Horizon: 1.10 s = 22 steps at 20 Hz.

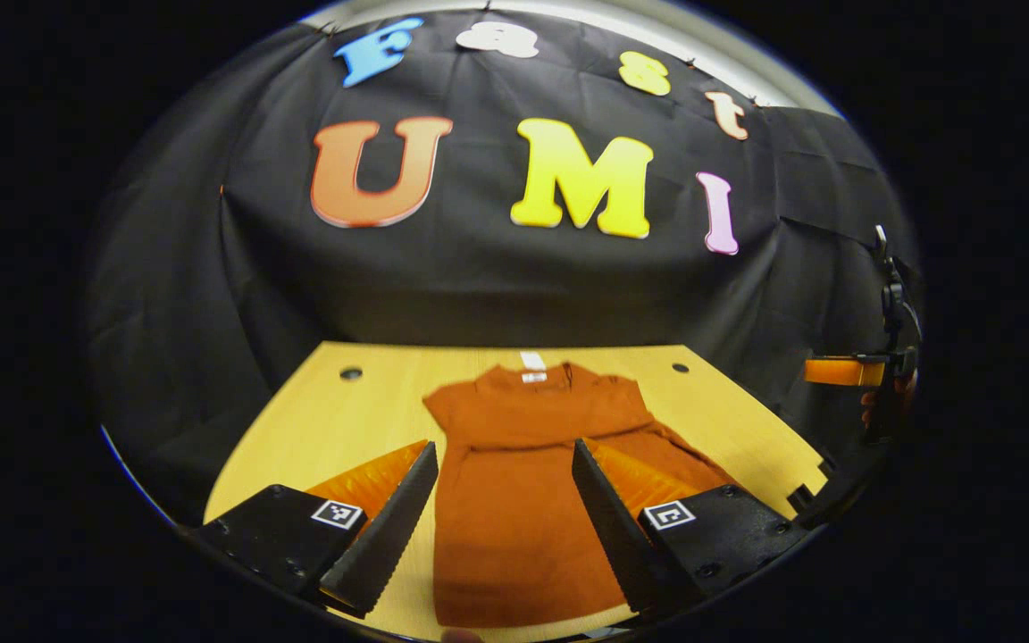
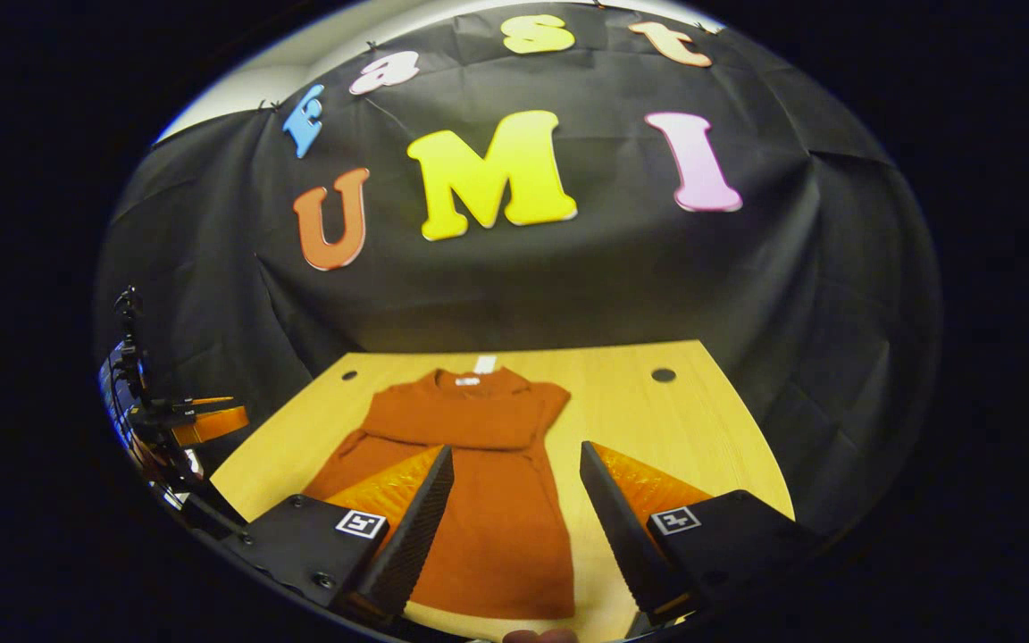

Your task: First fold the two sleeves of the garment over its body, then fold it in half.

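The wooden surface (image 1: 318, 429) is carrying the rust-orange garment (image 1: 514, 500), which is lying flat along the middle with its collar toward the booth's wall and its hem toward the cameras. Its sleeves seem to be lying folded across the chest, forming a band of fabric (image 2: 470, 420) in the right gripper view, though the layers are hard to separate. The hem's lower edge is partly cut off in the left gripper view. The left hand-held gripper (image 1: 504, 518) is hovering over the skirt part, released, with nothing between its spread fingers. The right hand-held gripper (image 2: 514, 527) is likewise gaping wide above the garment's right side. A small white tag (image 1: 532, 361) is sitting at the collar, too blurred to make out.
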Tool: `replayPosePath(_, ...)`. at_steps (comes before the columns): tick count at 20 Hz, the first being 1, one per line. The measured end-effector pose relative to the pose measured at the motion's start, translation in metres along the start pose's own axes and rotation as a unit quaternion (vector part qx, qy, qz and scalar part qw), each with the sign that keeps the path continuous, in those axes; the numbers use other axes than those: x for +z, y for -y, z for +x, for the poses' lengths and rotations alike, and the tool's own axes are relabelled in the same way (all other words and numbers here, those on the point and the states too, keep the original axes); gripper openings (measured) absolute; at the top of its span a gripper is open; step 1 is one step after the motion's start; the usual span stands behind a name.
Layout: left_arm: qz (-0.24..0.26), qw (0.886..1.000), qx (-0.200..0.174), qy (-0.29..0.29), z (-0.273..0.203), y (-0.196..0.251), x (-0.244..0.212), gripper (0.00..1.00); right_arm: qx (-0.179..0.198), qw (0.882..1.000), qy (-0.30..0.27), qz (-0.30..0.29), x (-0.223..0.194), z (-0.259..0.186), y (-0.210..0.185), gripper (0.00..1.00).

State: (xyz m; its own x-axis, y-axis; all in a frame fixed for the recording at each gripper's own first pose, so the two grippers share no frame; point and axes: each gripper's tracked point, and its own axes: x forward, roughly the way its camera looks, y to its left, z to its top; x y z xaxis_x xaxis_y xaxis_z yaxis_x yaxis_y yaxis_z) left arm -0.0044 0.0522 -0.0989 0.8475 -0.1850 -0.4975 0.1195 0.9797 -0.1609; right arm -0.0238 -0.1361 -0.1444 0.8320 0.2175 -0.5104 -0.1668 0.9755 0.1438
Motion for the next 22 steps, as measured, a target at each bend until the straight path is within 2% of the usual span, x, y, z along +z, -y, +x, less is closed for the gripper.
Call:
replayPosePath(1,-0.030,0.999,-0.016,-0.036,-0.003,-0.003,-0.027,0.98,-0.005,1.000,-0.024,0.008,-0.018,-0.003,0.010,0.92)
replayPosePath(3,-0.079,0.988,-0.040,-0.126,-0.011,-0.011,-0.090,0.99,-0.008,0.998,-0.064,0.030,-0.055,-0.006,0.027,0.92)
replayPosePath(5,-0.117,0.975,-0.042,-0.186,-0.020,-0.021,-0.140,0.99,-0.012,0.993,-0.104,0.062,-0.092,-0.004,0.042,0.92)
replayPosePath(7,-0.136,0.965,-0.026,-0.223,-0.023,-0.037,-0.179,0.99,-0.027,0.985,-0.139,0.103,-0.127,-0.004,0.054,0.92)
replayPosePath(9,-0.152,0.959,-0.011,-0.241,-0.025,-0.051,-0.192,0.99,-0.045,0.978,-0.159,0.124,-0.150,-0.004,0.067,0.92)
replayPosePath(12,-0.176,0.954,-0.009,-0.244,-0.020,-0.054,-0.199,0.99,-0.057,0.974,-0.189,0.116,-0.180,-0.002,0.068,0.92)
replayPosePath(17,-0.209,0.948,-0.018,-0.238,-0.016,-0.051,-0.199,0.99,-0.055,0.970,-0.212,0.108,-0.208,0.016,0.049,0.92)
replayPosePath(18,-0.214,0.947,-0.022,-0.236,-0.015,-0.047,-0.198,0.99,-0.053,0.969,-0.217,0.104,-0.214,0.021,0.044,0.89)
replayPosePath(19,-0.220,0.946,-0.030,-0.237,-0.013,-0.042,-0.199,0.99,-0.054,0.968,-0.226,0.098,-0.219,0.024,0.040,0.92)
replayPosePath(20,-0.222,0.944,-0.039,-0.241,-0.014,-0.035,-0.199,0.99,-0.054,0.970,-0.221,0.086,-0.215,0.024,0.037,0.89)
replayPosePath(21,-0.221,0.944,-0.043,-0.241,-0.011,-0.033,-0.199,0.99,-0.054,0.970,-0.226,0.077,-0.217,0.029,0.034,0.93)
replayPosePath(22,-0.220,0.944,-0.045,-0.240,-0.009,-0.030,-0.198,0.99,-0.055,0.971,-0.223,0.070,-0.218,0.030,0.029,0.93)
